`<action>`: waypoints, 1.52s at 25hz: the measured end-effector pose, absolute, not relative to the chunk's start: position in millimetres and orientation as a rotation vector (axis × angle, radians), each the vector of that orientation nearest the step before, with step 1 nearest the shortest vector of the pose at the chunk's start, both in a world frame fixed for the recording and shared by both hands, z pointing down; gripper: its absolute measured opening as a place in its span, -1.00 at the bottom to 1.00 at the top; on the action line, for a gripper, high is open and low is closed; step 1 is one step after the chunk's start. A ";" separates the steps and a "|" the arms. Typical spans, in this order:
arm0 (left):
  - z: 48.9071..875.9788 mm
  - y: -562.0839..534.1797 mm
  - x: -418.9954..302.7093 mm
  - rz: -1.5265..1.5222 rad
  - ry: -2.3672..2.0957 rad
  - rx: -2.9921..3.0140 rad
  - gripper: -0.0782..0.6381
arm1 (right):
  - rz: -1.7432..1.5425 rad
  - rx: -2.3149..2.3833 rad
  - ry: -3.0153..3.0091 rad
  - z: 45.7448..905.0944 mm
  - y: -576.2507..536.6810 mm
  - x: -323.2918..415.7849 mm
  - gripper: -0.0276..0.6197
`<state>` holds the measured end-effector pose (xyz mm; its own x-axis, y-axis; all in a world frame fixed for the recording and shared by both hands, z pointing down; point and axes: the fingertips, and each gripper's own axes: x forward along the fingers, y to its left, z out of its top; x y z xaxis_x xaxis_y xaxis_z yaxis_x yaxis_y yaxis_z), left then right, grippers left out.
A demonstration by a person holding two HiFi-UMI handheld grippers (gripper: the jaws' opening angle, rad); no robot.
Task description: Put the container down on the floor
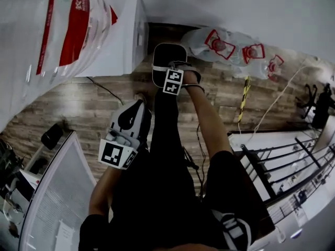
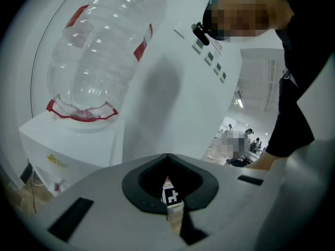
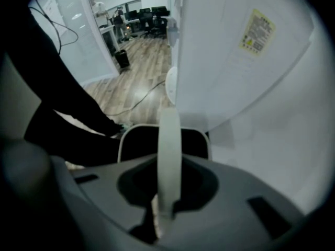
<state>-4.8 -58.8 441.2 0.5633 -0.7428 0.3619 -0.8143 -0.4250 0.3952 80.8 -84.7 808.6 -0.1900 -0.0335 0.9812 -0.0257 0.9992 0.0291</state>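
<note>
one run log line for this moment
right tool: shut on black container rim | left tool: shut, empty | wood floor: contact unclear
</note>
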 end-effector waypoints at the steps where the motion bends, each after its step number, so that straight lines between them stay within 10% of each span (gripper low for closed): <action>1: 446.1 -60.4 -2.4 0.174 -1.244 2.262 -0.70 | -0.011 0.041 -1.763 818.0 -88.8 81.0 -0.73; 38: 589.4 -90.8 24.5 0.215 -1.143 2.136 -0.70 | -0.039 0.114 -1.803 1021.0 -231.6 38.8 -0.73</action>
